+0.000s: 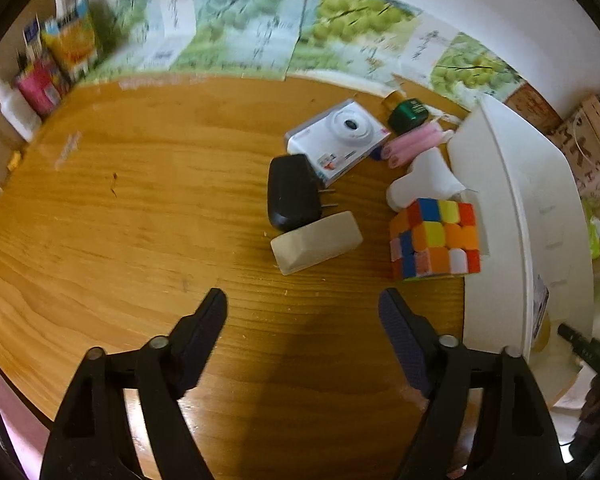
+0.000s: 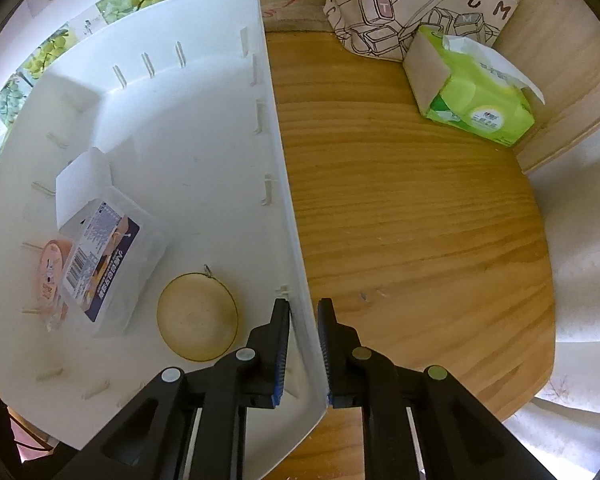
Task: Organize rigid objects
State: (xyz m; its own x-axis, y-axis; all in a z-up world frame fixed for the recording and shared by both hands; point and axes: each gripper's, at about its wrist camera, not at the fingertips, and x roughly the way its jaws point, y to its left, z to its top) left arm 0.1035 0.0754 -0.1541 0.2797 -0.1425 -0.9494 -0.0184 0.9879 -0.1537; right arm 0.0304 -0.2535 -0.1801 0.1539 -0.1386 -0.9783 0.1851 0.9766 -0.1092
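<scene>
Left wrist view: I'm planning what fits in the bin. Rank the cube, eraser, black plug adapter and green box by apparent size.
1. Puzzle cube
2. Black plug adapter and eraser, too alike to rank
3. Green box, though farthest from the camera

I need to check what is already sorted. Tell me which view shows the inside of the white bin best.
The right wrist view: it looks down into the white bin, showing its contents and floor. The left wrist view shows only the bin's outer wall.

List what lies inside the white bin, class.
The white bin holds a clear labelled box, a round wooden disc and a pink item partly hidden under that box. Its identity stays unclear.
</scene>
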